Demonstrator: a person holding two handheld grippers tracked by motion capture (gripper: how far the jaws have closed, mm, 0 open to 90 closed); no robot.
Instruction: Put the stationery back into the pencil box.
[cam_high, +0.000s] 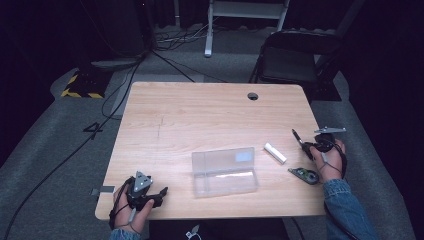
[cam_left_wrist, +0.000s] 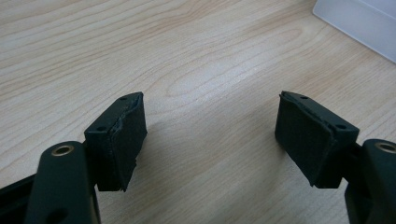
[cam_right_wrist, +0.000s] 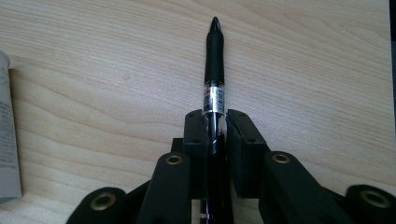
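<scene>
A black pen (cam_right_wrist: 214, 51) with a clear barrel sticks out forward from between the pads of my right gripper (cam_right_wrist: 215, 122), which is shut on it. In the high view that right gripper (cam_high: 305, 149) is near the table's right edge, and the pen (cam_high: 298, 138) points up and away. My left gripper (cam_high: 160, 193) rests at the front left corner of the wooden table (cam_high: 200, 110). In its own view the left gripper (cam_left_wrist: 210, 116) stands open with bare wood between the jaws. A clear plastic case (cam_high: 225, 171) lies flat at the front middle.
A small white stick (cam_high: 275, 152) lies right of the case, and its end shows in the right gripper view (cam_right_wrist: 7, 126). A dark green tape dispenser (cam_high: 305, 174) sits by the right hand. A corner of the case (cam_left_wrist: 359, 23) lies ahead of the left gripper. A folding chair (cam_high: 290, 55) stands beyond the table.
</scene>
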